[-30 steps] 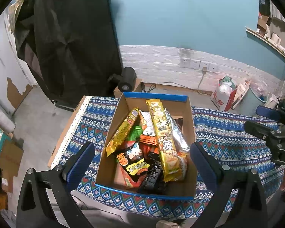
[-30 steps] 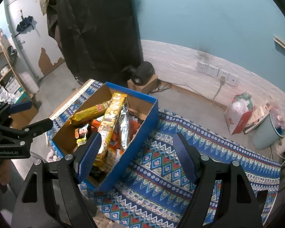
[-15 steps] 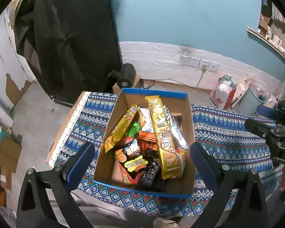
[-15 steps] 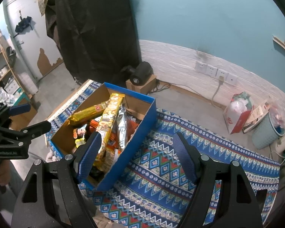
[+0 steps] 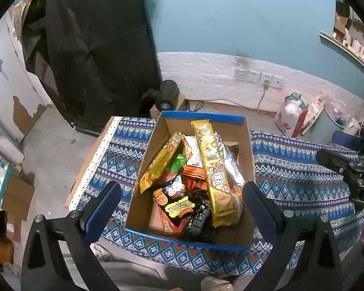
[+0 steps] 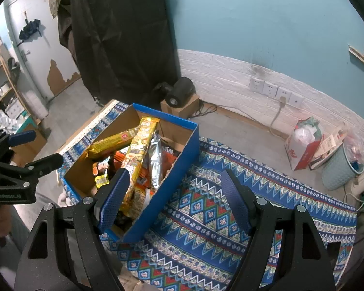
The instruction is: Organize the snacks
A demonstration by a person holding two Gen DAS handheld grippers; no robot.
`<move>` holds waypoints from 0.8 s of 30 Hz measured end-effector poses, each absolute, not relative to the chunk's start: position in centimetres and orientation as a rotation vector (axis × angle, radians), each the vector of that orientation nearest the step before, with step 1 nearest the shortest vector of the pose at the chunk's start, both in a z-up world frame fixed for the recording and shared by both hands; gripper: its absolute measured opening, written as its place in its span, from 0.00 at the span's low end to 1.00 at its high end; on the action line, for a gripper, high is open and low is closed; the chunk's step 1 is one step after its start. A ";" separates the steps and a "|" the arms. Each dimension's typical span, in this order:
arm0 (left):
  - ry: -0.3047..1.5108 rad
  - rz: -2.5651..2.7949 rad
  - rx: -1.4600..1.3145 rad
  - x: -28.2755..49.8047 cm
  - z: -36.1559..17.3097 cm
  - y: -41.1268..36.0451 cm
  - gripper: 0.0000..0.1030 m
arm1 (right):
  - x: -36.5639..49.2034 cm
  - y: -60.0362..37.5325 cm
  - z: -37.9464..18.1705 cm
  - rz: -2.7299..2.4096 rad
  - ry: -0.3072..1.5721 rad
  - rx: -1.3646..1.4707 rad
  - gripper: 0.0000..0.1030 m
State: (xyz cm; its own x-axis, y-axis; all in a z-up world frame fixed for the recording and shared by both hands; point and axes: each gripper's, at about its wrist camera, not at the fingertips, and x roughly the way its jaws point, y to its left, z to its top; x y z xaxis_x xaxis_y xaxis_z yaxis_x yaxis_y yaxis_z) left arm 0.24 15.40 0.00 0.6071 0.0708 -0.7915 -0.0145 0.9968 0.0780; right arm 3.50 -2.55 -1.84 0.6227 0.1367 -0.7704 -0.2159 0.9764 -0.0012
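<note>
Lower snacks lay buried in the box; bare patterned cloth stretched to its right. Both the left gripper and the right gripper hovered, jaws wide, empty.

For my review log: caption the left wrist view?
Open left gripper poised above a cardboard box of snacks.

A blue patterned tablecloth covers the table, a black curtain hangs at eleven o'clock beside the teal wall, white wall sockets sit at one o'clock, and a pale blue waste basket stands beside a red-and-white bag at three o'clock.
</note>
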 end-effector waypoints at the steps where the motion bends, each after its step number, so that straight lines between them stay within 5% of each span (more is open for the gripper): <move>1: 0.917 0.052 0.069 0.2 0.0 15.4 0.98 | 3.5 -2.5 -1.8 0.203 0.876 -0.098 0.74; 24: 0.897 0.069 0.070 -0.1 0.1 15.6 0.98 | 3.5 -2.5 -2.7 0.205 0.901 -0.100 0.74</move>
